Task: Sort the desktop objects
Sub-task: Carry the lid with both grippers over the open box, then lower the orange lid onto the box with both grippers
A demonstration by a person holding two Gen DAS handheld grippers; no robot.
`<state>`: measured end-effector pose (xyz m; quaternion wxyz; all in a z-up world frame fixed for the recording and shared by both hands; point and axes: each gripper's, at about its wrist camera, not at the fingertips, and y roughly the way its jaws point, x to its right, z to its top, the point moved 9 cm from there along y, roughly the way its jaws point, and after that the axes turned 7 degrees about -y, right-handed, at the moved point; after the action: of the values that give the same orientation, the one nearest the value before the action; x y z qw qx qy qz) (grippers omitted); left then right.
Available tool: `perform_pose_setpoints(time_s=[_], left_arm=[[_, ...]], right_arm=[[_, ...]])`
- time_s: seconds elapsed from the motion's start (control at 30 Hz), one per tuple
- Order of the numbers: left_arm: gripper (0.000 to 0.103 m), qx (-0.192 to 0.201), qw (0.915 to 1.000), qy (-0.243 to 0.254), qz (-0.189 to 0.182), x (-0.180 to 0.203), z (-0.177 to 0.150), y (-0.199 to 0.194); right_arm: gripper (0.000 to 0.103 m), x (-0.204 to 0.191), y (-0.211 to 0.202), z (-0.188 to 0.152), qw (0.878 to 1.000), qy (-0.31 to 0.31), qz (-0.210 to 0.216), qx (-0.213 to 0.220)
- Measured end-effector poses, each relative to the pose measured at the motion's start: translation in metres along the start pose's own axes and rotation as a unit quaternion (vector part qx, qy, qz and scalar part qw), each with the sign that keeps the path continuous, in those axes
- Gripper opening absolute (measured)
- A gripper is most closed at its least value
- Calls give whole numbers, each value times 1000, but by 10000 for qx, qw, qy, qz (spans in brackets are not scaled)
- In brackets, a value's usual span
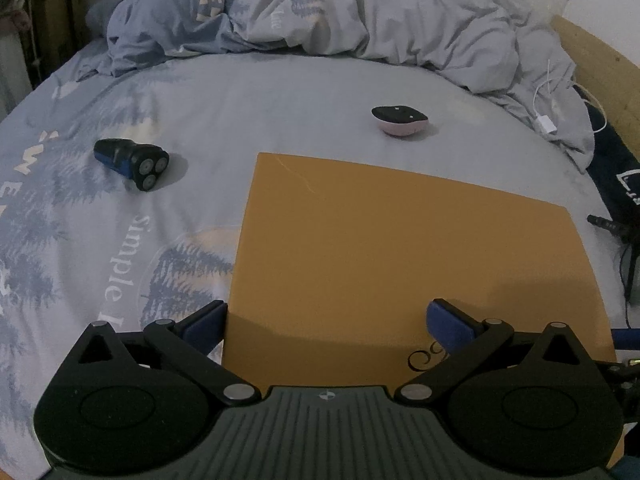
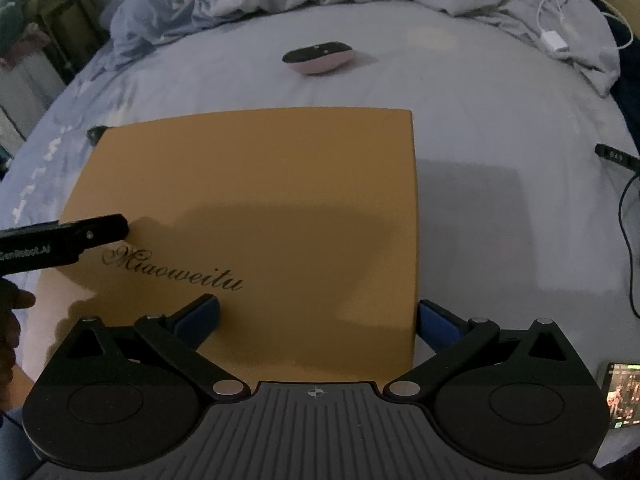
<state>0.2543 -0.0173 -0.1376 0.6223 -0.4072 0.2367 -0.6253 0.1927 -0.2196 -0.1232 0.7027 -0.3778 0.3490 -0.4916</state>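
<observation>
A flat orange-brown box lid [image 1: 400,248] printed "Miaoweitu" lies on the bed; it also shows in the right wrist view [image 2: 260,184]. My left gripper [image 1: 326,322] is open and empty over the lid's near left corner. My right gripper [image 2: 318,320] is open and empty over the lid's near right edge. A black and blue electric shaver [image 1: 134,162] lies on the sheet to the far left. A pink and black oval device [image 1: 400,120] lies beyond the lid, also in the right wrist view [image 2: 320,58]. The left gripper's arm [image 2: 60,242] shows at the left of the right wrist view.
A rumpled grey-blue duvet [image 1: 320,12] is piled at the back. A white charger and cable [image 1: 546,120] lie at the far right by a wooden bed frame [image 1: 600,64]. A black cable and plug [image 2: 616,158] lie at the right. A lit phone [image 2: 622,394] lies near right.
</observation>
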Motion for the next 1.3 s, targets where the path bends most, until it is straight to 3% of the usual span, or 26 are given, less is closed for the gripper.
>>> perform_pose_setpoints(time_s=[0.23,0.53,0.87,1.3], left_arm=[[103,116,9997,-74,-178,-5,-8,-15],[103,738,9964,70,-415,-2,-16,-71],[103,1472,9867,348,-593,8,-33,-136],[103,2044,9757,395,-689,1,-66,-176]], right_arm=[[103,-9,-14,-3,9994,-240,-213,151],[103,-28,-61,-13,9958,-452,63,788],[103,-45,-114,-28,9864,-755,202,1445],[103,-57,-152,-62,9724,-963,388,2089]])
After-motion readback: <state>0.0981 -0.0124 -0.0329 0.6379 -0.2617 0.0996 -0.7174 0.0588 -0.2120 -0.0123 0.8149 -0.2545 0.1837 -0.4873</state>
